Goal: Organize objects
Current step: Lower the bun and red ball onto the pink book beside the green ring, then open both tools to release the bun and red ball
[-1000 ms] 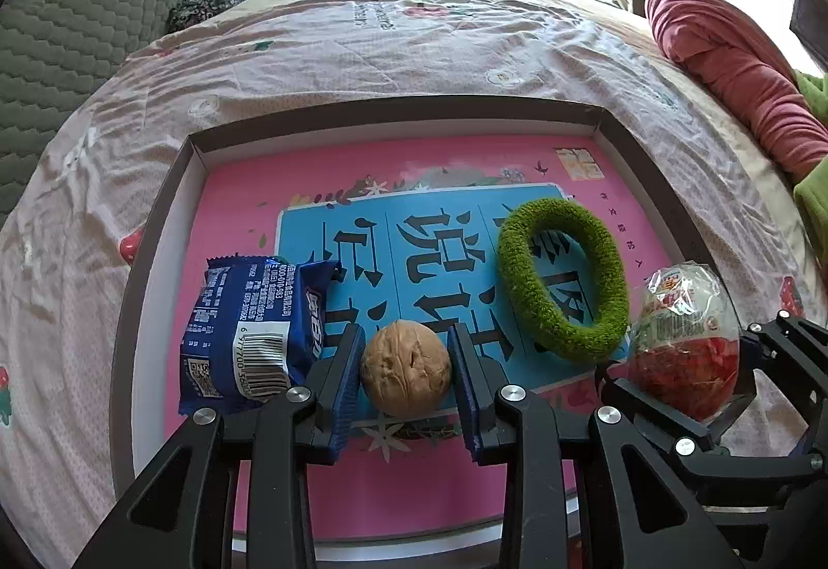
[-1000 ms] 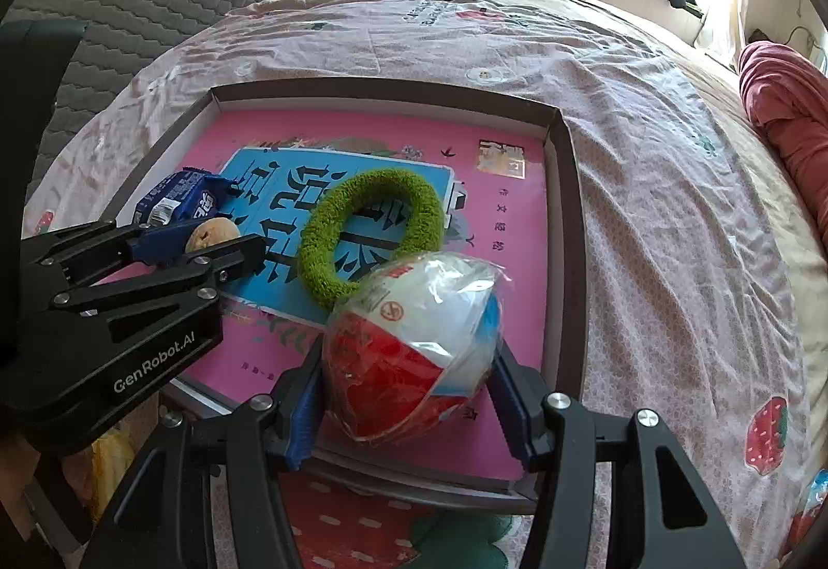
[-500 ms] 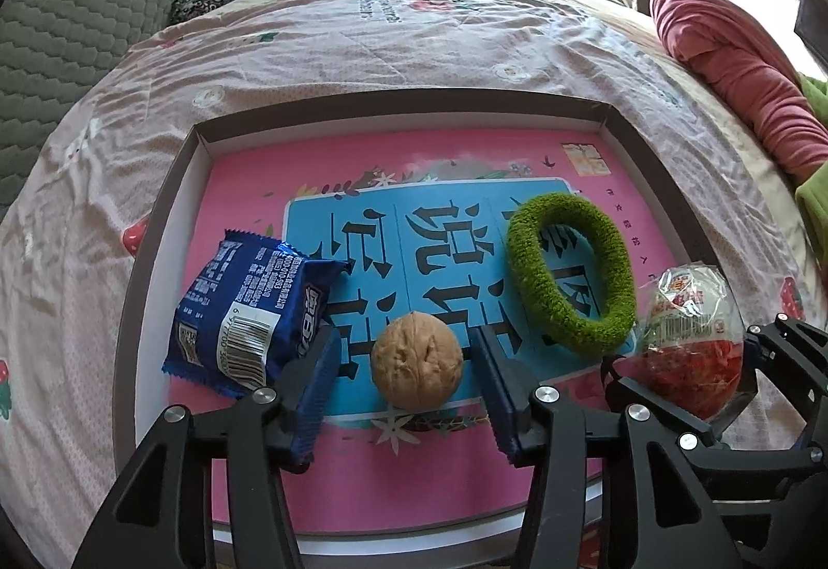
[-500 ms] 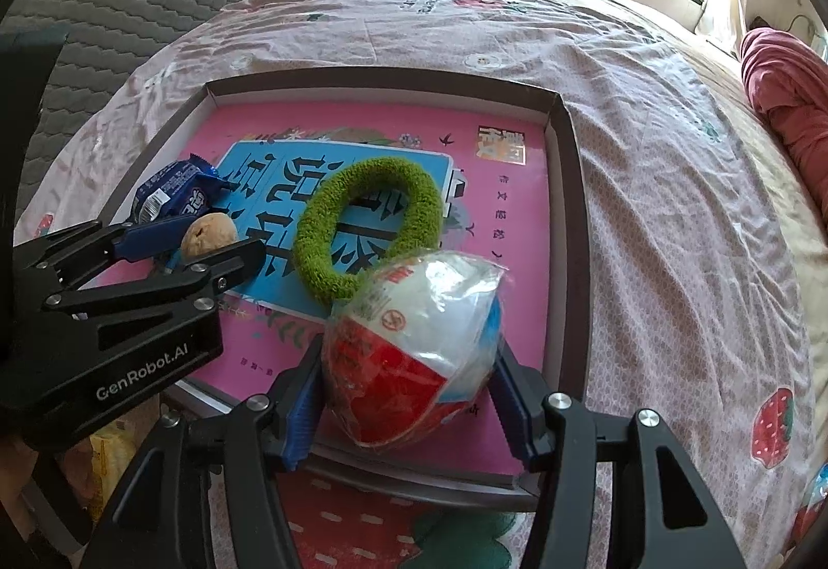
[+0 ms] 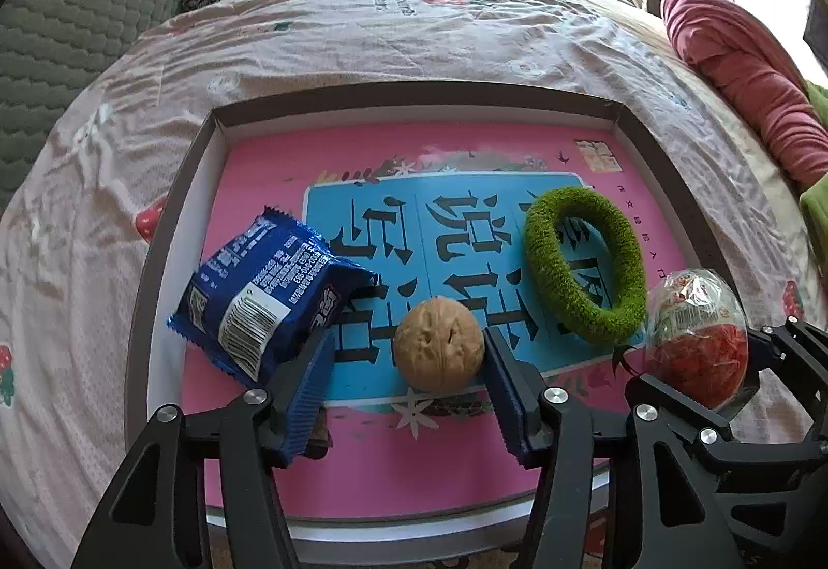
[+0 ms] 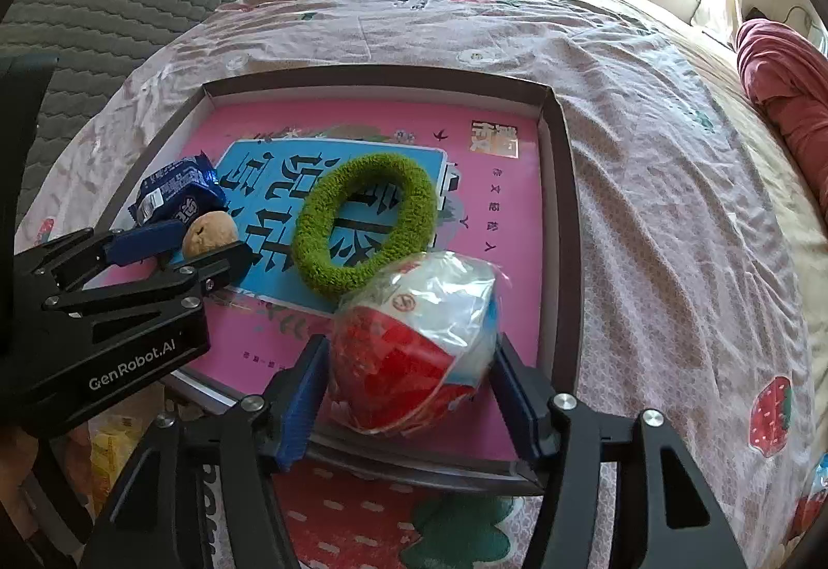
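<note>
Left claw (image 5: pixel 406 388) wider; one walnut (image 5: pixel 439 345), one packet (image 5: pixel 269 305)

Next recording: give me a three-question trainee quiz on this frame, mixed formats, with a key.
1. True or false: the left gripper is shut on the walnut.
2. Multiple choice: what lies between the right gripper fingers? A) green fuzzy ring B) red-and-white wrapped egg C) blue snack packet
3. Fill in: all four items lie in a shallow box with a ___ floor.

Key: 1 false, the jaws stand apart; 2 B; 3 pink.
</note>
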{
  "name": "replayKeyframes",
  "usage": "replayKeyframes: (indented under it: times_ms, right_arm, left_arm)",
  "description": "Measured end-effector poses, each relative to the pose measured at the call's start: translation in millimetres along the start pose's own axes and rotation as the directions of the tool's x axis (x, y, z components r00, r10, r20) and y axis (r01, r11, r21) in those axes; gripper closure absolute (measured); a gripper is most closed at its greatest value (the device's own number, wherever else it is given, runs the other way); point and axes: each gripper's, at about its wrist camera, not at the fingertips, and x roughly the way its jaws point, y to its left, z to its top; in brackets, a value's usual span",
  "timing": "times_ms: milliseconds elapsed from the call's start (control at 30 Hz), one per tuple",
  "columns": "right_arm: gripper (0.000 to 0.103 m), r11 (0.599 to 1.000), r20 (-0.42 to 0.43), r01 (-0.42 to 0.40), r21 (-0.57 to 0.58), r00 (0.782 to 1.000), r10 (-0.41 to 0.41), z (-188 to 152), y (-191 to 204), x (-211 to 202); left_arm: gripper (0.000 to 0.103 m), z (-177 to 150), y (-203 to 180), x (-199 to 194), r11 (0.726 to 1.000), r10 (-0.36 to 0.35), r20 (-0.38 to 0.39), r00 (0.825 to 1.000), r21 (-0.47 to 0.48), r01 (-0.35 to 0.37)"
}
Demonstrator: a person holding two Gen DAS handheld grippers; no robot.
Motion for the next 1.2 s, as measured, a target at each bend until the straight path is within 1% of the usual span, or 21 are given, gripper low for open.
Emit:
replayKeyframes:
  times_ms: [67, 400, 533, 733, 867, 1000, 1133, 1200]
  right_arm:
    - [0.037, 1.000, 0.002, 0.003, -0.001, 1.000, -0.003, 0, 0, -1]
    - [0.035, 1.000, 0.007, 0.000, 0.007, 1.000, 0.000, -1, 2, -5]
    - [0.033, 1.000, 0.014, -0.002, 0.011, 1.000, 0.002, -1, 3, -10]
    - [0.032, 1.000, 0.022, -0.005, 0.015, 1.000, 0.005, 1, 3, -15]
    - [0.032, 1.000, 0.028, -0.001, 0.016, 1.000, 0.000, 2, 3, -20]
    - [0.028, 1.000, 0.034, 0.000, 0.015, 0.999, 0.000, 3, 4, -25]
    - [0.027, 1.000, 0.040, 0.000, 0.013, 0.999, -0.001, 4, 6, -32]
    - [0.024, 1.000, 0.044, 0.005, 0.009, 0.999, -0.005, 5, 8, -37]
  left_arm:
    - [0.029, -1, 1, 0, 1.000, 0.004, -0.004, 1.000, -0.003, -0.004]
    - [0.029, -3, 4, -6, 1.000, 0.006, 0.007, 1.000, -0.006, -0.006]
    - [0.029, -4, 6, -9, 1.000, 0.007, 0.007, 1.000, -0.006, -0.007]
    - [0.029, -4, 9, -16, 1.000, 0.011, 0.014, 1.000, -0.016, -0.011]
    - [0.025, -4, 9, -22, 1.000, 0.016, 0.021, 1.000, -0.014, -0.016]
    - [0.025, -4, 10, -29, 0.999, 0.031, 0.028, 0.999, -0.019, -0.031]
    - [0.024, -6, 11, -36, 0.999, 0.033, 0.030, 0.999, -0.018, -0.032]
    - [0.023, -7, 12, -42, 0.999, 0.037, 0.032, 0.999, -0.021, -0.036]
